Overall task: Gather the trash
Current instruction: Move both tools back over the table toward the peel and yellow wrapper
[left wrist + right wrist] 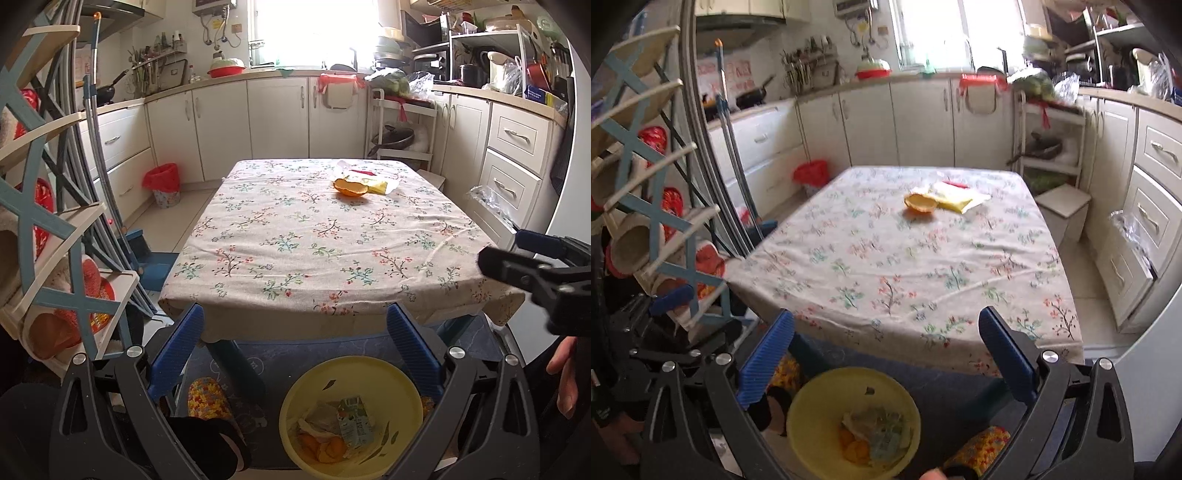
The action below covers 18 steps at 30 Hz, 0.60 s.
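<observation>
Both the left gripper point(293, 347) and right gripper point(886, 350) gape wide and empty above the yellow bin point(399, 380). Orange peel point(351, 187) and a yellow wrapper point(382, 185) lie together far across the floral tablecloth point(295, 240). A careless pinch may snag cloth.

Table point(332, 240) centre of view, cabinets point(277, 110) behind it at 12 o'clock. Peel point(351, 187) on table's far half, touching wrapper point(373, 181) lying just behind it toward 1 o'clock. Bin point(162, 182) on floor at 10 o'clock off table's far-left corner. Rack point(55, 221) at 9 o'clock. Bowl point(388, 384) on floor before table's near edge at 6 o'clock; carton point(352, 419) and scraps point(325, 446) in it. Stool point(1065, 212) at 2 o'clock beside table.
</observation>
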Available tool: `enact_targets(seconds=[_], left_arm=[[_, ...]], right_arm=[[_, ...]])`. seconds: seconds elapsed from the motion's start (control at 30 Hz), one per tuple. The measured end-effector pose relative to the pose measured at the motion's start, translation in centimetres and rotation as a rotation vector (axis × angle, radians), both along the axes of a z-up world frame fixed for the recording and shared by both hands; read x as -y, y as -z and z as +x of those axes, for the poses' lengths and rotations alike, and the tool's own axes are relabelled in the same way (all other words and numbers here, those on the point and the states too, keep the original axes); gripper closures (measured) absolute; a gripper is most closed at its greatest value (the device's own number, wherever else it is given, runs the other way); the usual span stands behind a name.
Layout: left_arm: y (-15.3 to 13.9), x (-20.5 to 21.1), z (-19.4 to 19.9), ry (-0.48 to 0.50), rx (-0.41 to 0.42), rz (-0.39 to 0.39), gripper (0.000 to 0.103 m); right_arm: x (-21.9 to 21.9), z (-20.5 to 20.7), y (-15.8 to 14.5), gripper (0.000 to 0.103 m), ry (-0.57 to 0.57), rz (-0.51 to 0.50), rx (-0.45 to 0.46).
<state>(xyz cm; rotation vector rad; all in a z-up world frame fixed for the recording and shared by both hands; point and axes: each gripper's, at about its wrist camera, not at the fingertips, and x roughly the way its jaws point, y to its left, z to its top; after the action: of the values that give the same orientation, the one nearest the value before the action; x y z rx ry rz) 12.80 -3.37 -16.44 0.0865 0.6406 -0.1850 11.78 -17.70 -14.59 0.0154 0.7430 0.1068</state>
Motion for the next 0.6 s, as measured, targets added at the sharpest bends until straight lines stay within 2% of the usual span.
enact_targets(seconds=[0.07, 0.17, 0.2, 0.23, 0.3, 0.37, 0.43, 0.5, 0.6], left_arm=[[-0.2, 0.0, 0.3, 0.005, 0.007, -0.006, 0.008], [-0.8, 0.0, 1.2, 0.012, 0.013, -0.026, 0.008], [-1.0, 0.0, 1.4, 0.016, 0.016, -0.033, 0.008], [-1.3, 0.1, 1.8, 0.024, 0.019, -0.042, 0.008], [-1.8, 0.4, 2.8, 0.039, 0.026, -0.052, 0.008], [-2.2, 0.8, 3.8, 0.051, 0.034, -0.052, 0.008], [-2.5, 1.3, 5.1, 0.064, 0.04, -0.054, 0.008], [-2.6, 1.9, 6.7, 0.078, 0.032, -0.056, 0.008], [-2.1, 3.0, 9.3, 0.099, -0.004, -0.081, 0.008]], right_arm=[[0.0, 0.3, -0.3, 0.007, 0.0, -0.015, 0.006], [-0.4, -0.2, -2.9, 0.007, -0.019, -0.059, 0.138], [-0.6, -0.4, -4.3, 0.007, -0.032, -0.094, 0.216], [-0.7, 0.0, -4.7, 0.007, -0.036, -0.122, 0.239], [-0.6, 2.3, -4.6, 0.007, -0.033, -0.216, 0.208], [0.5, 4.2, -4.5, 0.007, -0.049, -0.171, 0.175], [2.0, 5.3, -5.6, 0.007, -0.042, -0.101, 0.21], [2.5, 6.6, -6.3, 0.007, -0.035, -0.108, 0.229], [3.9, 9.7, -5.8, 0.007, -0.018, -0.124, 0.185]])
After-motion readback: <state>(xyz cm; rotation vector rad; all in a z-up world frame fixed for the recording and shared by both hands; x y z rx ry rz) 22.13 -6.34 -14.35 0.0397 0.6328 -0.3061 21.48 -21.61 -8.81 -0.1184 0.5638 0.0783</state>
